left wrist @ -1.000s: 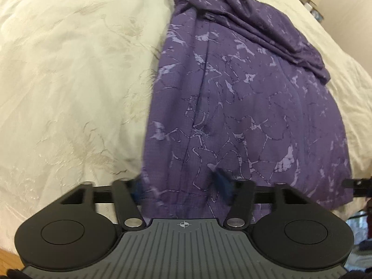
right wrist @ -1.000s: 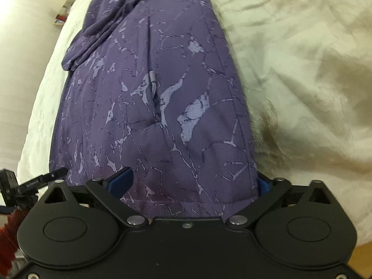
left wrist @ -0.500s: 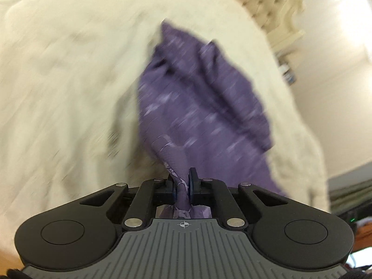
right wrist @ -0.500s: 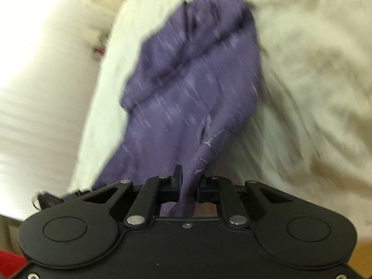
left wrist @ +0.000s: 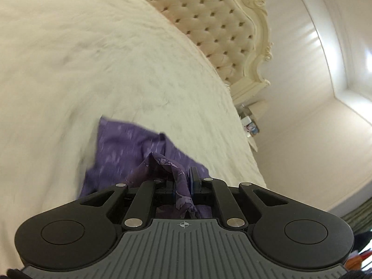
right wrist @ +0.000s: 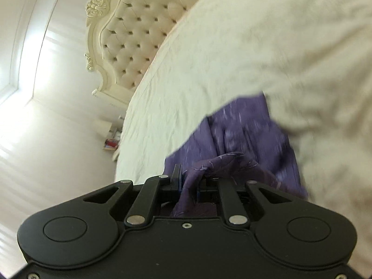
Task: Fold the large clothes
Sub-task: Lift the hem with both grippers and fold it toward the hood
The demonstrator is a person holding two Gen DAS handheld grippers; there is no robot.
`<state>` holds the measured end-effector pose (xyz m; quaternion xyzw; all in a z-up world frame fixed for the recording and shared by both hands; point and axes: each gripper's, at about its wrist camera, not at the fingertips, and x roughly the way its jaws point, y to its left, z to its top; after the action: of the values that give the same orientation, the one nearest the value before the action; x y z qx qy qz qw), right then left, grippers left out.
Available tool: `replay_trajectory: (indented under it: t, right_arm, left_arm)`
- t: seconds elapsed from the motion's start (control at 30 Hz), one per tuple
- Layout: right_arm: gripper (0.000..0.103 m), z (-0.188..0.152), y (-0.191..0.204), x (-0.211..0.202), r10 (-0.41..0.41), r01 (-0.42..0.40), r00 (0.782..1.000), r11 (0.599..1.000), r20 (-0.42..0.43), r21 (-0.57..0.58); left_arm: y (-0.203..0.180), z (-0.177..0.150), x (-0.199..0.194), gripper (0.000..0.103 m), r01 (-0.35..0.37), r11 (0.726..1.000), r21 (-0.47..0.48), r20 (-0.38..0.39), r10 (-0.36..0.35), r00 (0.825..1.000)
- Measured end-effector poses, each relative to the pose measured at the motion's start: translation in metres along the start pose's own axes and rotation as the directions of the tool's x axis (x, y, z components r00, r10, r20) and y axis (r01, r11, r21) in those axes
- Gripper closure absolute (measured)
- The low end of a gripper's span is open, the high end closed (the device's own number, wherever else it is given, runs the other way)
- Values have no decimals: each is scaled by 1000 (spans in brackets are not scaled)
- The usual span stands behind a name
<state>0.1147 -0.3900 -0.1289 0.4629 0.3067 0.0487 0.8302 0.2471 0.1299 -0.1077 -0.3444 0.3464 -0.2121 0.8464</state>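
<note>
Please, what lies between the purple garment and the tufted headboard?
Only cream bedspread. In both wrist views it runs bare from the purple garment up to the tufted headboard.

- Bed: covered by a cream textured bedspread; fills the upper left of the left wrist frame and the upper right of the right wrist frame.
- Purple patterned garment: lies on the bedspread, lower centre, blurred.

Both grippers, left gripper and right gripper, have clamped the purple garment and lifted its near edge off the bed, toward the headboard.
</note>
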Motion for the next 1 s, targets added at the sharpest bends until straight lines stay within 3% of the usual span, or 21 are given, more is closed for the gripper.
replay_trajectory:
  t: [0.17, 0.4, 0.8, 0.87, 1.0]
  right_arm:
    - [84, 30, 9, 38, -49, 49, 998, 999, 31, -12]
    - [84, 64, 8, 96, -120, 118, 992, 992, -36, -48]
    - [75, 92, -8, 185, -232, 210, 956, 969, -183, -131]
    - [57, 92, -14, 194, -239, 216, 951, 968, -195, -131]
    - [33, 93, -25, 204, -212, 193, 957, 975, -198, -109]
  left_arm:
    - [0, 25, 32, 93, -16, 1000, -9, 5, 16, 1000]
    - [12, 44, 76, 93, -129, 992, -3, -22, 129, 991]
    - [44, 60, 151, 89, -328, 945, 8, -125, 326, 937]
    - [58, 59, 162, 85, -333, 942, -40, -153, 323, 934]
    - [78, 58, 163, 71, -261, 952, -157, -140, 240, 961]
